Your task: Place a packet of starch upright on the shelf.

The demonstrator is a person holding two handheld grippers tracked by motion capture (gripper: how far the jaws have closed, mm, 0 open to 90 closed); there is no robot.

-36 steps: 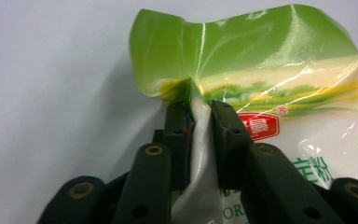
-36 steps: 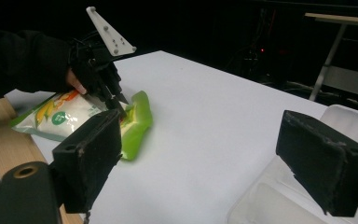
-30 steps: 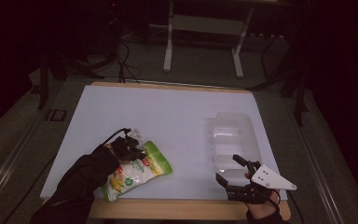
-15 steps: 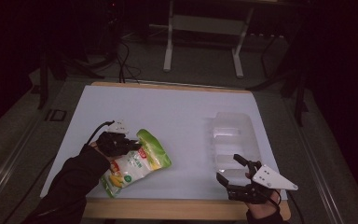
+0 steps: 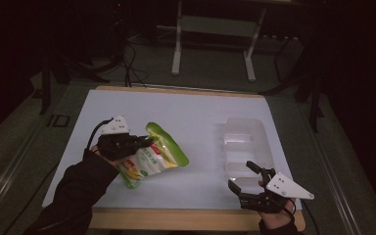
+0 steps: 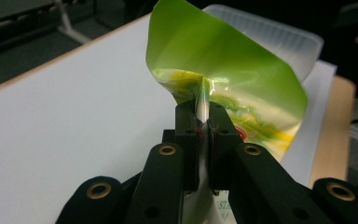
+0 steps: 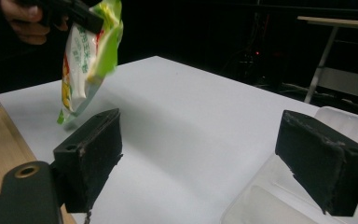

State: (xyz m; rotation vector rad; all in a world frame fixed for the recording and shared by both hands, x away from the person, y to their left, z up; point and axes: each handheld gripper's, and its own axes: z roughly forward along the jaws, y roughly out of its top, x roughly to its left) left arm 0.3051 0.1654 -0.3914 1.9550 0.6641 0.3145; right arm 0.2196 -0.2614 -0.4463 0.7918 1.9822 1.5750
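Note:
A green and yellow snack bag (image 5: pixel 152 156) hangs in the air over the white table sheet (image 5: pixel 186 117), pinched at its edge by my left gripper (image 5: pixel 147 142). In the left gripper view the black jaws are shut on the bag's seam (image 6: pixel 203 100), and the bag (image 6: pixel 223 70) bulges beyond them. My right gripper (image 5: pixel 245 178) rests near the table's front right edge, jaws wide open with nothing between them. In the right gripper view the bag (image 7: pixel 91 51) hangs at the upper left, clear of the sheet.
A clear plastic tray (image 5: pixel 245 144) lies on the sheet just beyond the right gripper; its corner (image 7: pixel 279 196) shows between the right jaws. The sheet's wooden front edge (image 5: pixel 176 218) runs along the near side. A metal stand (image 5: pixel 210 29) is behind the table.
The left gripper has lifted the bag off the sheet and carried it up and slightly away from the front edge. The right gripper has stayed put.

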